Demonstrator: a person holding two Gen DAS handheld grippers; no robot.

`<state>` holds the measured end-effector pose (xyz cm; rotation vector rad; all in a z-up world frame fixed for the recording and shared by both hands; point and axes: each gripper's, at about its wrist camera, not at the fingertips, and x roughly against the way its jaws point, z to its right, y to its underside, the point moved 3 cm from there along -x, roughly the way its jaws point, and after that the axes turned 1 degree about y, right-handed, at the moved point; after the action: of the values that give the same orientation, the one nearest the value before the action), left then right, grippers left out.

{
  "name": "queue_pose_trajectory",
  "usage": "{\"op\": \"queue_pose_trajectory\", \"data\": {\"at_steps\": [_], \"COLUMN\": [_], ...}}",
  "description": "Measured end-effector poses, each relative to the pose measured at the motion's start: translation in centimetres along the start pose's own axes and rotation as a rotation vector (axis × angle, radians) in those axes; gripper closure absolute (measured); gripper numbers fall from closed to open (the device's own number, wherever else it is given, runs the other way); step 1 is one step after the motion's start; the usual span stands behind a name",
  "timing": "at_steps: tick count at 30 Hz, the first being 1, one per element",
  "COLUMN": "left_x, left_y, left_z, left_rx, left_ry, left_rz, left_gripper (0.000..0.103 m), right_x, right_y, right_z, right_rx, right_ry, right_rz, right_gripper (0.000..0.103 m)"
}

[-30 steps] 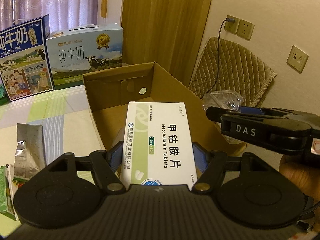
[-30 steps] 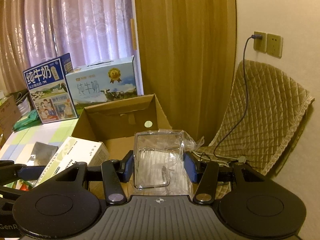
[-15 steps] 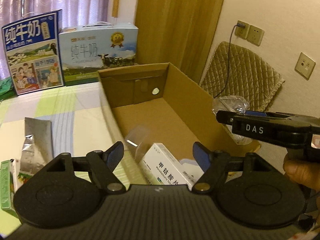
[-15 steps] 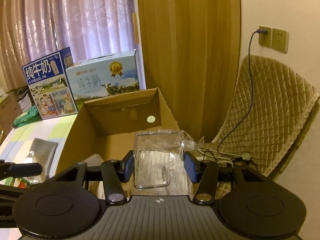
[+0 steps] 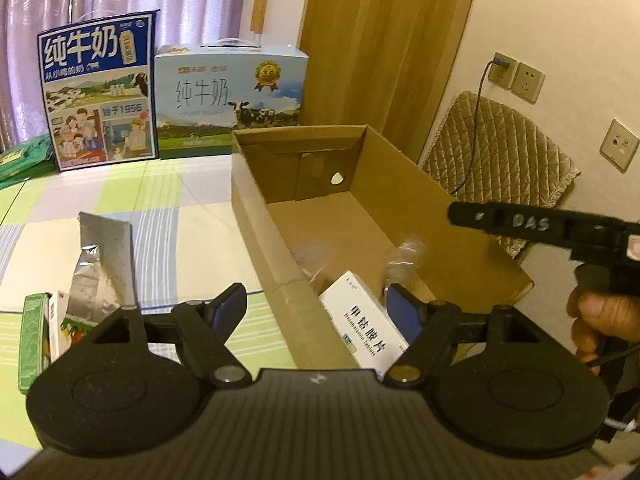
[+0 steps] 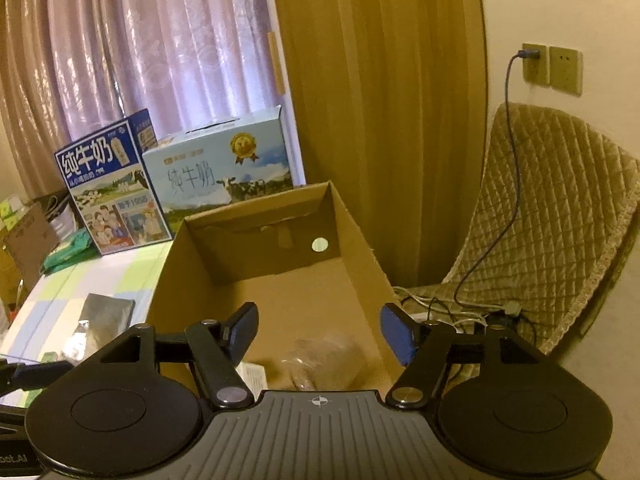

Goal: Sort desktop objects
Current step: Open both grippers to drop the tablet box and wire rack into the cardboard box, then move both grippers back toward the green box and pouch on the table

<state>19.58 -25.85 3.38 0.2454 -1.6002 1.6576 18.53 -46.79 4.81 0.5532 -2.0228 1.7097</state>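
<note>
The white tablet box (image 5: pixel 366 326) lies in the near end of the open cardboard carton (image 5: pixel 400 184), just ahead of my left tongs (image 5: pixel 318 310), with a crumpled clear plastic packet (image 6: pixel 320 360) resting on the carton floor below my right tongs (image 6: pixel 316 330). Both pairs of tongs are spread wide and pinch nothing, so I judge this drop-off step to be finished for these two items. Sorting is not over: to the left of my left tongs a silver foil pouch (image 5: pixel 100 264) and a green-and-white packet (image 5: pixel 38 332) lie outside the carton on the surface (image 5: pixel 180 216), which wears a checked cloth of green, cream and pale blue. My next move, as I read it, calls for swinging the left tongs left and down to the pouch, closing on its stiffer edge. Beyond the tongs, two milk cartons (image 5: pixel 228 96) stand at the far edge before lilac curtains (image 6: pixel 160 40); to the right a quilted chair cover (image 6: pixel 540 240) and a plugged wall socket (image 6: pixel 534 62) frame the room.
</note>
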Motion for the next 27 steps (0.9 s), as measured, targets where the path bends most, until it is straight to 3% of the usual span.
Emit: {"op": "queue_pose_trajectory", "data": {"at_steps": [13,22,27], "left_x": [4.9,10.2,13.5], "left_y": [1.9,4.3,6.1], "left_z": [-2.6,-6.9,-10.0], "left_rx": [0.002,0.029,0.034], "left_ry": [-0.066,-0.146,-0.202], "left_rz": [0.010,0.024,0.031], "left_gripper": [0.028,0.025,0.019], "right_x": [5.1,8.7,10.3], "right_y": [0.3,0.8,1.8], "right_z": [-1.5,-6.1,-10.0], "right_rx": [-0.044,-0.043,-0.008], "right_ry": [-0.025,-0.104,-0.168], "right_rz": [0.038,0.062,0.069], "right_gripper": [0.030,0.017,0.010]}}
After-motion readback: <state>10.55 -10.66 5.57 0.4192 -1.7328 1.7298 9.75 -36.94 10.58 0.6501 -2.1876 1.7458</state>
